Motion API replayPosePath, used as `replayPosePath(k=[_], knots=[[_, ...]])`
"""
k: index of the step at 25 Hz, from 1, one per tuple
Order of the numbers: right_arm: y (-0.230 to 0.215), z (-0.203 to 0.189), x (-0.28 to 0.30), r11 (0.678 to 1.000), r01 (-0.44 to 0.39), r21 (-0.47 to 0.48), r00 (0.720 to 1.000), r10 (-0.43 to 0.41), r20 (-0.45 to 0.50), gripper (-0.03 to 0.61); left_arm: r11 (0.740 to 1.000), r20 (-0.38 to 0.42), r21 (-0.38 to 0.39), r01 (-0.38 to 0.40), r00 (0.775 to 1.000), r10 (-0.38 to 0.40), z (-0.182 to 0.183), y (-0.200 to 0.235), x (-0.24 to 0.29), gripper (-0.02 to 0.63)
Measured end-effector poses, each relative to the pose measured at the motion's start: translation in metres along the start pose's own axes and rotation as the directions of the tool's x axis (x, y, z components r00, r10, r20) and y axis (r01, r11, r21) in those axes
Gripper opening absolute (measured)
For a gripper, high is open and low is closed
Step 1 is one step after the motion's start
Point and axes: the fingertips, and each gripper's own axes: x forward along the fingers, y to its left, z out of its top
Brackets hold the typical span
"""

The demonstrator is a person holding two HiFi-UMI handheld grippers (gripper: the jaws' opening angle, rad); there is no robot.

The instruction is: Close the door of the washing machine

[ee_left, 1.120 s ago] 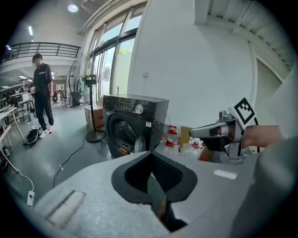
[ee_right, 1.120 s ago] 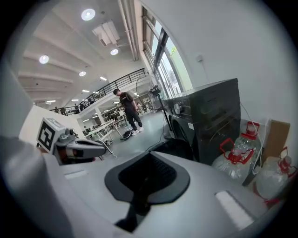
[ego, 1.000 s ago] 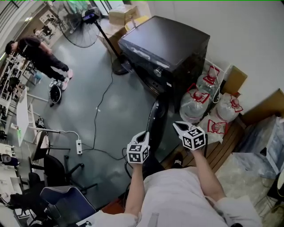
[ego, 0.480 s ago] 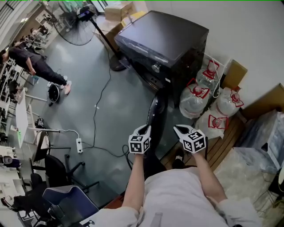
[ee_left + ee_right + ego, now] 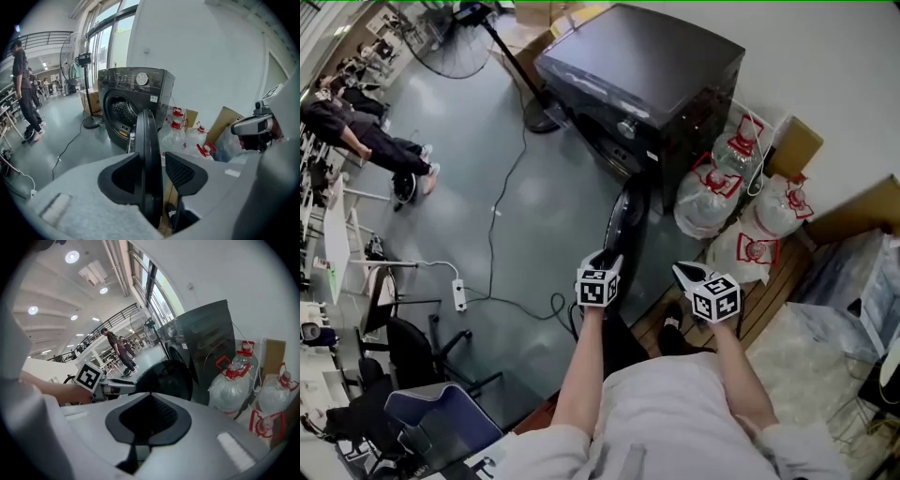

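Note:
A black front-loading washing machine (image 5: 647, 84) stands against the white wall. Its round door (image 5: 628, 230) is swung wide open, edge-on toward me. My left gripper (image 5: 605, 260) is at the door's outer edge. In the left gripper view the door rim (image 5: 149, 154) runs between the jaws of the left gripper (image 5: 151, 171), which are opening; the right pad stands off the rim. The drum opening (image 5: 121, 110) shows behind. My right gripper (image 5: 682, 272) hovers to the right of the door, shut on nothing. In the right gripper view the door (image 5: 168, 378) lies beyond the right gripper (image 5: 147, 420).
Large water jugs (image 5: 703, 202) with red caps stand right of the machine, beside a wooden pallet (image 5: 769, 309). A fan stand (image 5: 534, 117), a floor cable (image 5: 492, 244) and a power strip (image 5: 457, 295) lie left. An office chair (image 5: 422, 352) and a person (image 5: 366, 141) are farther left.
Both grippers have come down and slightly forward beside the door. The left gripper's jaws have gone from shut to spread around the door's edge.

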Motion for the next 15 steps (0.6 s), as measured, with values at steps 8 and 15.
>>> replayPosePath(k=[8,15], knots=[[-0.017,0.007,0.006,1.0,0.01,0.012,1.0,-0.01,0.003,0.003,0.999,0.004,-0.008,-0.048,0.999,0.048,-0.001,0.009,0.002,0.144],[-0.002,0.027,0.037,0.994,-0.066,-0.093,0.997,0.062,-0.041,0.003,0.998,-0.009,0.023,-0.058,0.998,0.058,0.0,0.015,0.002,0.123]])
